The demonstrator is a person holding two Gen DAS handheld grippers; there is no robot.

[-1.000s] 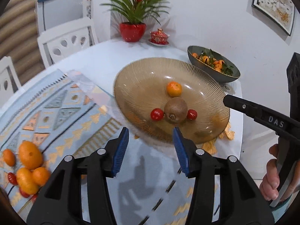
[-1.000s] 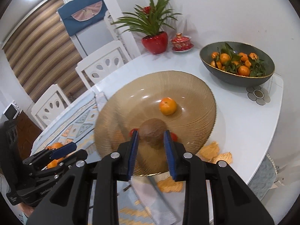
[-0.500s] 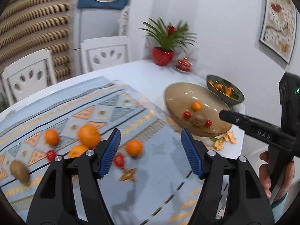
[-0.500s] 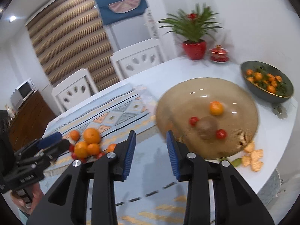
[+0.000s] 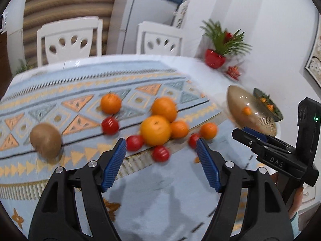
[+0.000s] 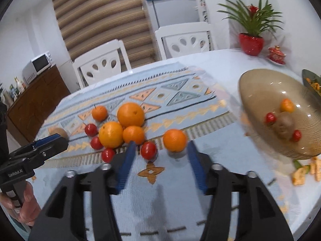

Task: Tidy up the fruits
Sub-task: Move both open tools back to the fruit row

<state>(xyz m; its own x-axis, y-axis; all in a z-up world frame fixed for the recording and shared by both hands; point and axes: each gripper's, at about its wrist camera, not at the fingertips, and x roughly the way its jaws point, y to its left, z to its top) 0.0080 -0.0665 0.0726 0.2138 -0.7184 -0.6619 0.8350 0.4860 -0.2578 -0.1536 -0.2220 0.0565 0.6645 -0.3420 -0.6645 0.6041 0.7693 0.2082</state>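
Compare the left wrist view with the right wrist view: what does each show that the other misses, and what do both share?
Only the left wrist view shows the framed picture on the wall. Only the right wrist view shows the microwave on a wooden cabinet, plus the peel scraps. Both show the fruit pile on the patterned cloth, the amber glass dish and the potted plant.

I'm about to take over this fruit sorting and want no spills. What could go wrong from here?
The fruit pile is tightly packed: closing the open right gripper on one piece could nudge round neighbours into rolling across the cloth. The amber bowl sits near the table edge, so a hard drop could shift it. The kiwi lies apart at the far left and might be forgotten. The left gripper is open too; both views are blurred, so aim may suffer.
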